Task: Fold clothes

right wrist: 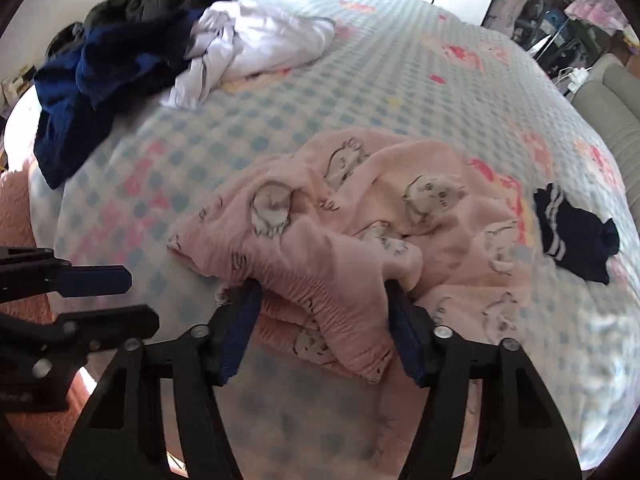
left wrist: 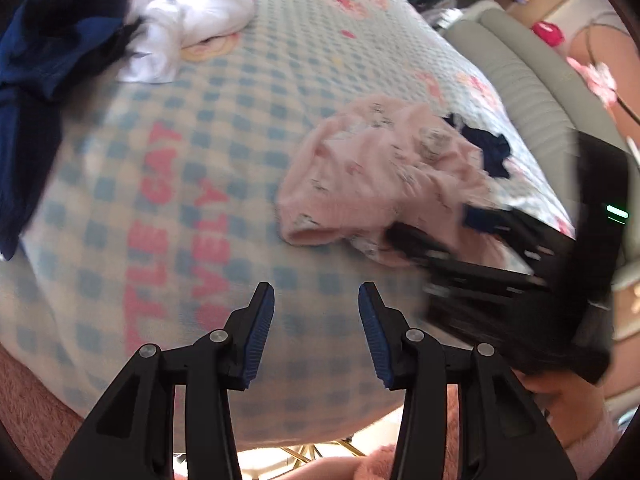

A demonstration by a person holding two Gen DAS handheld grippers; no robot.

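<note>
A crumpled pink garment with a cat print lies on the blue-checked blanket, right of middle. My right gripper points down at its near edge. The gathered waistband lies between the spread fingers and drapes over both tips, and the pads do not clamp it. In the left wrist view the same pink garment sits ahead to the right, with the blurred right gripper at its near right edge. My left gripper hangs open over bare blanket with nothing in it, and the right wrist view shows the left gripper at far left.
A heap of navy and white clothes lies at the far left of the bed. A small navy garment with white stripes rests right of the pink one. A grey padded seat runs along the right side. Cluttered shelves stand behind.
</note>
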